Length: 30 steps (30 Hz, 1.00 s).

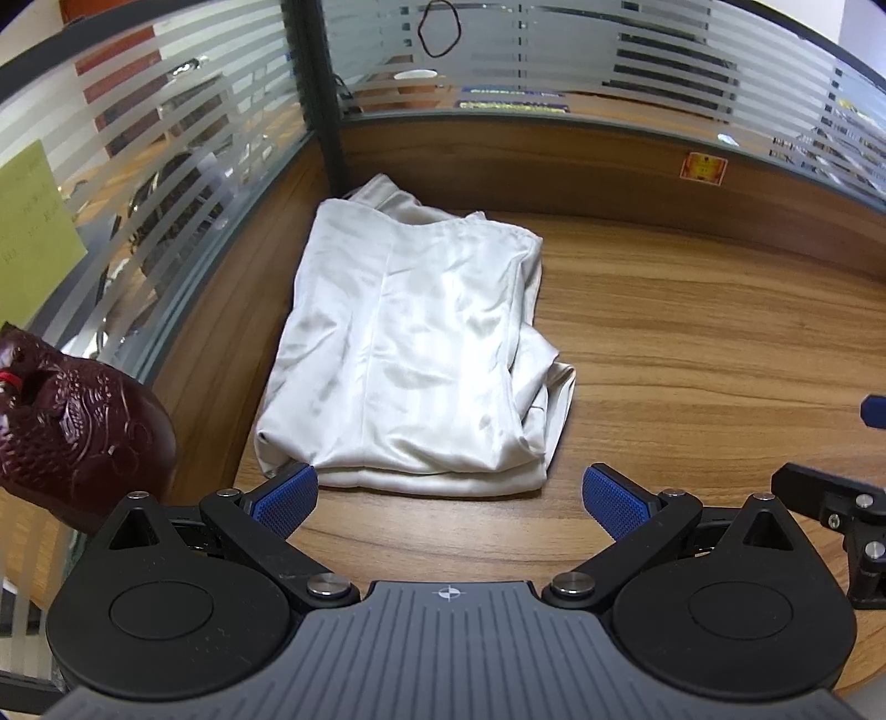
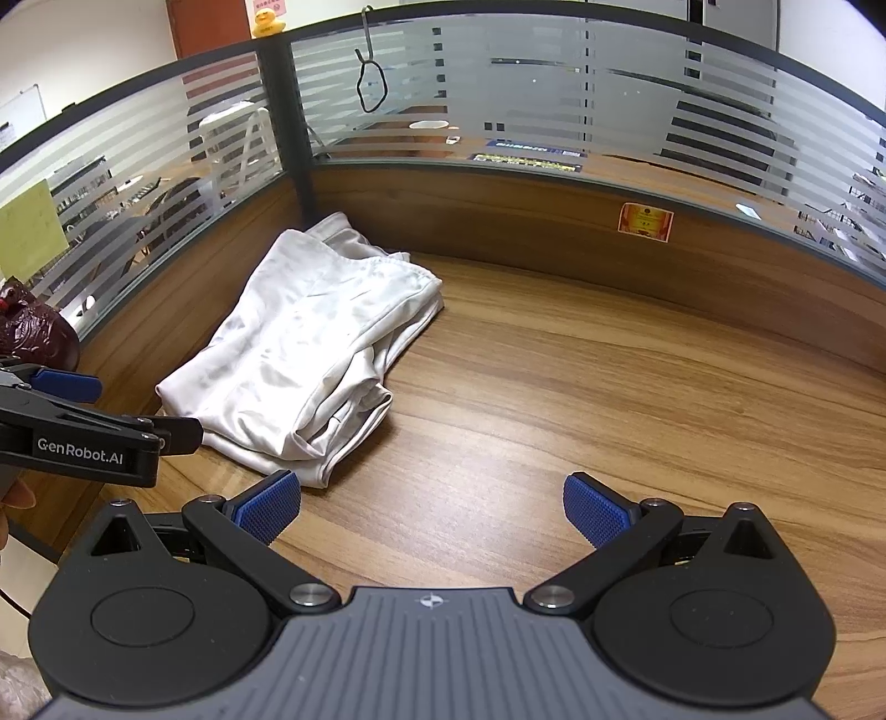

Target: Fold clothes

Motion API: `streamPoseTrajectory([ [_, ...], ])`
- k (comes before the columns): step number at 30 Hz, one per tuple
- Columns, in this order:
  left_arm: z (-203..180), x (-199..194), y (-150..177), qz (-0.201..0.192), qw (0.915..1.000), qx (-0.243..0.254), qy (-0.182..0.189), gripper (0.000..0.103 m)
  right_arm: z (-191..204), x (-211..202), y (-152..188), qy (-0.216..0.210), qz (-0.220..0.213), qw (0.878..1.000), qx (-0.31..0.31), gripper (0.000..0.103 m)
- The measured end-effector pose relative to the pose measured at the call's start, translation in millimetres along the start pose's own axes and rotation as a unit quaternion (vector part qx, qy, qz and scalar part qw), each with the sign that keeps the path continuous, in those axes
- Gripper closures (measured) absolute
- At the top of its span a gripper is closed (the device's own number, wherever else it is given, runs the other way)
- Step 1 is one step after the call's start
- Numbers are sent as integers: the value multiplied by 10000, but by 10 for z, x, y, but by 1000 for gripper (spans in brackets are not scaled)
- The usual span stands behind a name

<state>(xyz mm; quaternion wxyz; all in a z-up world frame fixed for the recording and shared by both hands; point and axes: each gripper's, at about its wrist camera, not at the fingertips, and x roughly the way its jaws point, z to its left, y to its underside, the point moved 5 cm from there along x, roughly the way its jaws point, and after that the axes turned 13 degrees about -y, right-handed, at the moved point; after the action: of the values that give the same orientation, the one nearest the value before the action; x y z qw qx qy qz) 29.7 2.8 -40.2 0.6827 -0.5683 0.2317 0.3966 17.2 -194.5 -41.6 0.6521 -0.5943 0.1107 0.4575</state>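
Left wrist view looks along the left gripper point(image 1: 449, 501), whose blue-padded fingers point(image 1: 285, 498) are spread wide with nothing between them; the pad on the viewer's left sits right at the near corner of the white garment point(image 1: 410, 354), though whether it touches the cloth cannot be told. That garment lies folded into a rough rectangle of several layers on the wooden desk point(image 1: 692, 343), pushed up toward the corner where the frosted-stripe glass partitions point(image 1: 554, 66) meet, its far end against the wooden panel. A dark red carved ornament point(image 1: 77, 437) stands at the left edge, and a green note point(image 1: 33, 216) with illegible writing is stuck to the glass. A small red-and-gold sticker point(image 1: 703, 167) on the back panel is too blurred to read. From the right wrist view, the right gripper point(image 2: 432, 507) is likewise released, fingers point(image 2: 595, 509) wide apart over bare desk just beside the garment's near edge. The side of the left gripper reads "GenRobot.AI" in white. A yellow rubber duck point(image 2: 268, 22) perches atop the partition.
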Motion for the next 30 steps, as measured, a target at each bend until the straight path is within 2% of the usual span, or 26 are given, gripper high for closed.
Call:
streamPoseTrajectory([
  [8,27,33,15,163,9997,-117,135,0,-35,-3,0,-50,-2,10000,18,0],
  [17,45,50,-16,224,9995,11,-236,0,-2,22,10,-122,107,9999,-32,0],
  [30,60,19,5,205,9995,-103,-214,0,61,23,6,-127,97,9997,-186,0],
])
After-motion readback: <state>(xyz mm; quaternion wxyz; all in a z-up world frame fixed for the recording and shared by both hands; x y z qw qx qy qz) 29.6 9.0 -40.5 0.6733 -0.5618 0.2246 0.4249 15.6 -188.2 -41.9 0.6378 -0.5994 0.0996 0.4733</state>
